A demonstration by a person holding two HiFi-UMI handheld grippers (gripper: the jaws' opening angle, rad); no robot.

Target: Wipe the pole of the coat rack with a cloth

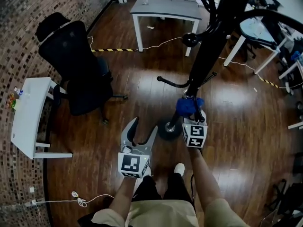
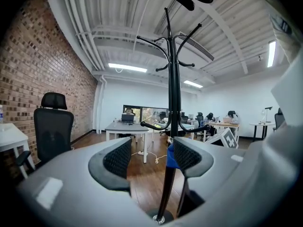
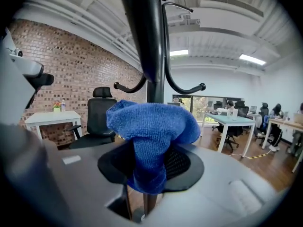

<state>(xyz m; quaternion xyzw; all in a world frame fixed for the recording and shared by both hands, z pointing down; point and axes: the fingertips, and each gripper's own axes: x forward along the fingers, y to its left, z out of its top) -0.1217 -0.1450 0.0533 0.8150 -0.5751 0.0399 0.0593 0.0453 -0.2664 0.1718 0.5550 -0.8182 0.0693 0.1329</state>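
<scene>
right gripper view: cloth [image 3: 151, 124] hides pole [image 3: 143, 32]

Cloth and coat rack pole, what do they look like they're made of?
The cloth looks like microfibre or terry: a fuzzy, matte blue nap that bunches softly. The pole looks like metal with a smooth black coating, judging by its slim round shape and faint sheen, though painted wood cannot be ruled out.

Left gripper [image 2: 151, 156] (jaws apart) facing the black coat rack pole [image 2: 174, 103], desks [image 2: 124, 126] behind

Brick-walled office: grey desk [image 1: 163, 9], swivel chair [image 1: 78, 67].
</scene>
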